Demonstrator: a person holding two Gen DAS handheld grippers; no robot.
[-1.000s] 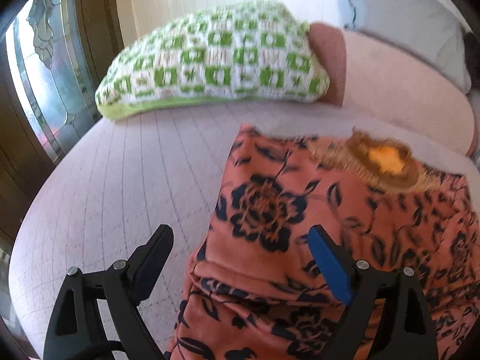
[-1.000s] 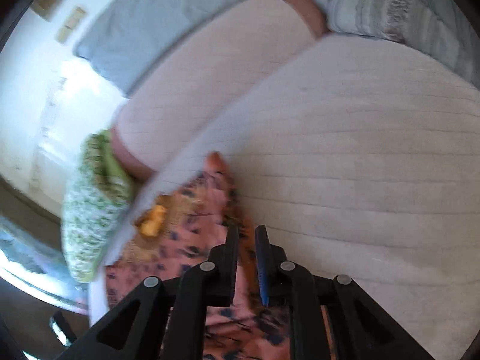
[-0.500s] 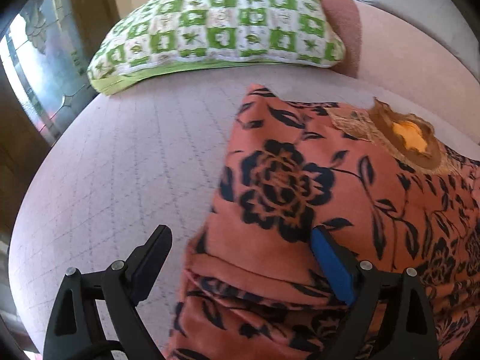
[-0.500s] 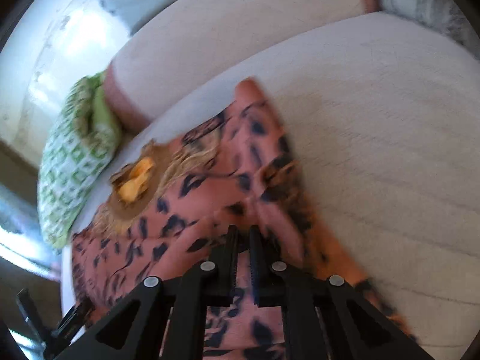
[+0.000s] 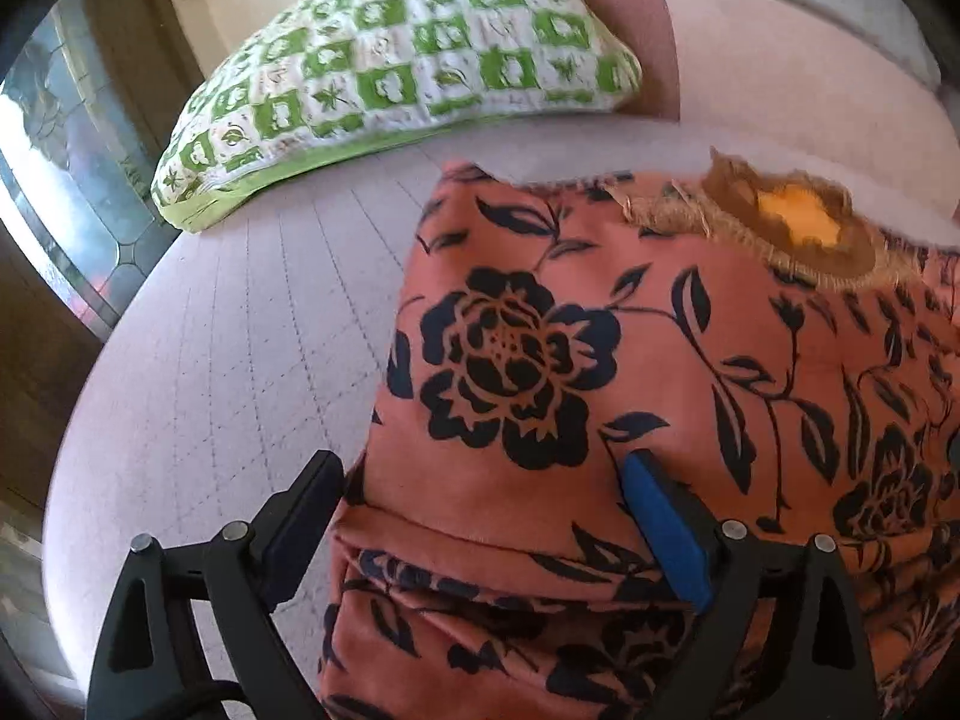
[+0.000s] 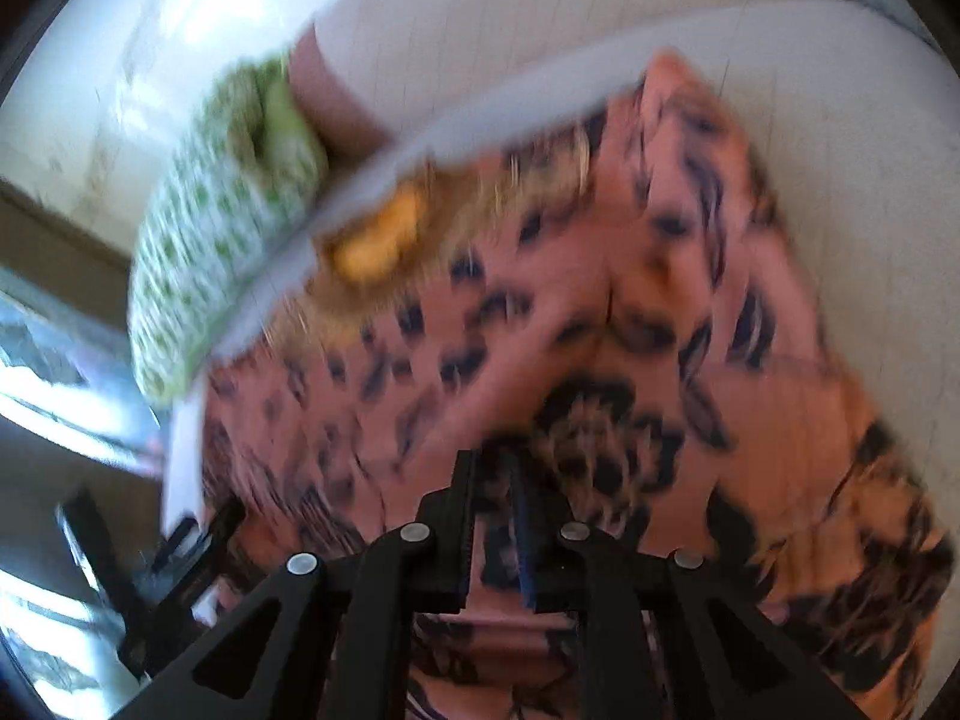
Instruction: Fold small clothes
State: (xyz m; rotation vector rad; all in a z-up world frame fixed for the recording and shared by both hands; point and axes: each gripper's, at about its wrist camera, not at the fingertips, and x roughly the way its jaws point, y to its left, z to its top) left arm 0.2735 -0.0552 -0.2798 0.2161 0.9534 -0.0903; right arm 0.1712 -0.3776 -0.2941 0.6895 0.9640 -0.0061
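R gripper (image 6: 493, 471) is seen low-centre, jaws nearly closed and just widened slightly, w/ a fold of orange floral garment (image 6: 540, 324) pinched between them. Garment is spread over pale quilted cushion (image 6: 840, 138). Green-white pillow (image 6: 198, 252) is seen at left. Yellow patch (image 6: 375, 240) is visible near garment's top edge. View is motion-blurred.

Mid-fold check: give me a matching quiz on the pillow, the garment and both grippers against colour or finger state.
1 pillow
2 garment
3 left gripper
4 right gripper

A fingers wide apart
B fingers close together on cloth
C green-and-white checks
D orange with dark flowers

Pairs: 1-C, 2-D, 3-A, 4-B. The right gripper's fingers have just been opening a little, garment between them.
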